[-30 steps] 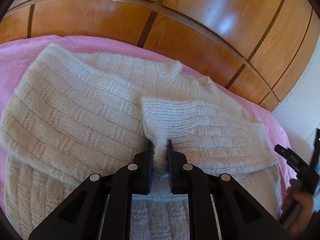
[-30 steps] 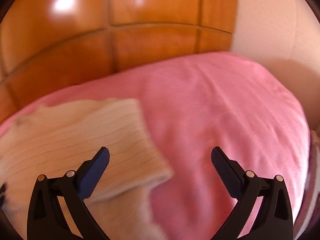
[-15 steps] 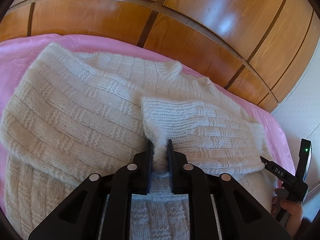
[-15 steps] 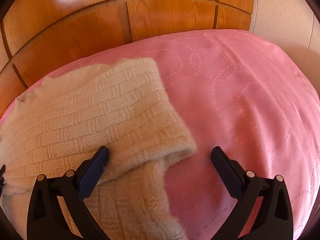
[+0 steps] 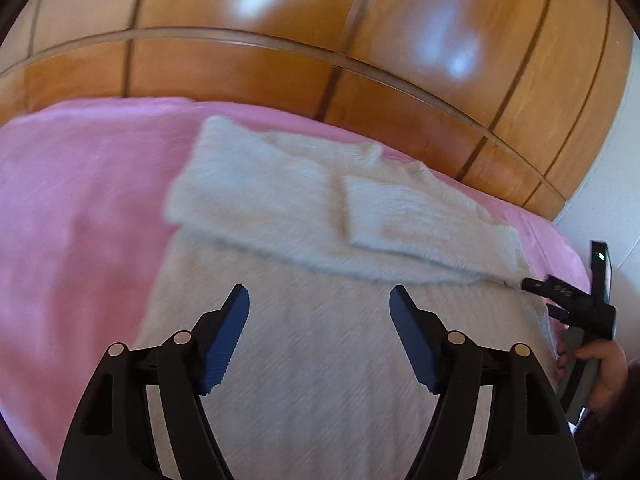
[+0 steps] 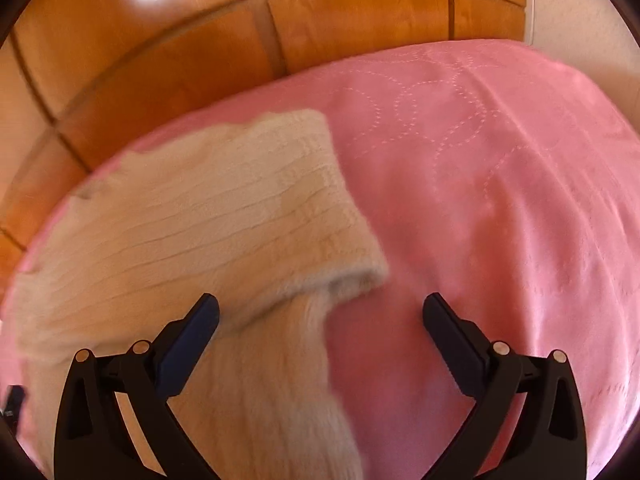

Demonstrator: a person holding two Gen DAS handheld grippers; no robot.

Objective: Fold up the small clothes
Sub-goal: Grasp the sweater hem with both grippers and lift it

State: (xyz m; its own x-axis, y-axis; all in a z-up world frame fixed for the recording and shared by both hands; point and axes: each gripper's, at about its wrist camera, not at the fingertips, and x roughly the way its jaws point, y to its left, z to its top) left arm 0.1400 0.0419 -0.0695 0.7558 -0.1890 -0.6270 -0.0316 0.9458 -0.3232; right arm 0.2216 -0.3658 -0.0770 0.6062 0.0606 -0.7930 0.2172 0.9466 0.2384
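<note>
Lying on the pink bed (image 6: pixel 500 184) ahead of both tools, the cream knit sweater (image 5: pixel 320 320) had its sleeves crossed over the chest. The left tool (image 5: pixel 319 332) gaped wide above the lower body panel, gripping nothing; the right tool (image 6: pixel 320 338) stood equally wide over the folded sleeve edge. Soft, fuzzy and limp, it would likely sag and stretch — best pinched at the hem corners, through both layers.

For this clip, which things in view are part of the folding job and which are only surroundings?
In the job:
- sweater, sleeves folded across the chest
- left claw, open
- right claw, open

Surroundings:
- pink bedspread
- wooden headboard
- wall
</note>
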